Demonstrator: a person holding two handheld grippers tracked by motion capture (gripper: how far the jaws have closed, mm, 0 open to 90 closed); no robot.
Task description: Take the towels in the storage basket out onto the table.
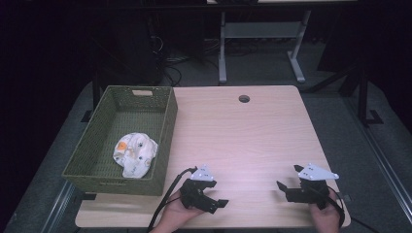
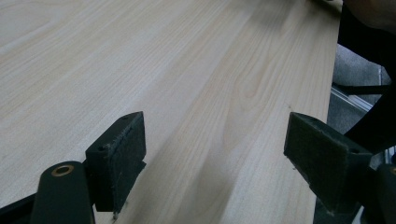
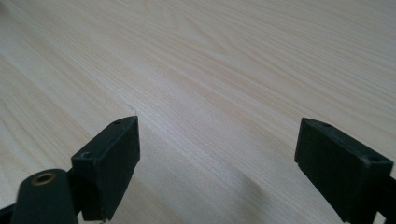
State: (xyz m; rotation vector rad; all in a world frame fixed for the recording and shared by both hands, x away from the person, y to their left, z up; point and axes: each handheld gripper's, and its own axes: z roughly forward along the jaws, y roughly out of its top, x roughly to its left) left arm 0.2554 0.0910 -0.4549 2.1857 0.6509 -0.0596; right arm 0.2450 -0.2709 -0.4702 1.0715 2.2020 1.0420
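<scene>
Both tools sit low over the near edge of the worktop, each held in a hand. The left tool has its jaws spread wide with nothing between them, bare wood grain showing in the gap in the left gripper view. The right tool is likewise agape and empty, its two black pads well apart over plain board in the right gripper view. The nearest thing to hand is a white printed cloth bundle, which lies crumpled inside the green woven basket at the left of the worktop, toward the basket's near right corner and close against its wall. In my judgement the risks from here are mostly of access. The bundle sits below the basket's rim, so a reach from the left tool must clear that wall first — a shallow approach could strike the rim and shove the basket, which already overhangs the worktop's left edge and might slide further off. The cloth is soft and loosely gathered; a pinch on one fold may lift only a flap and let the rest drop or unroll. The left tool's cable trails near the basket's front corner and could snag it. The right tool is well apart from the basket — a cross-body reach would crowd the left hand.
</scene>
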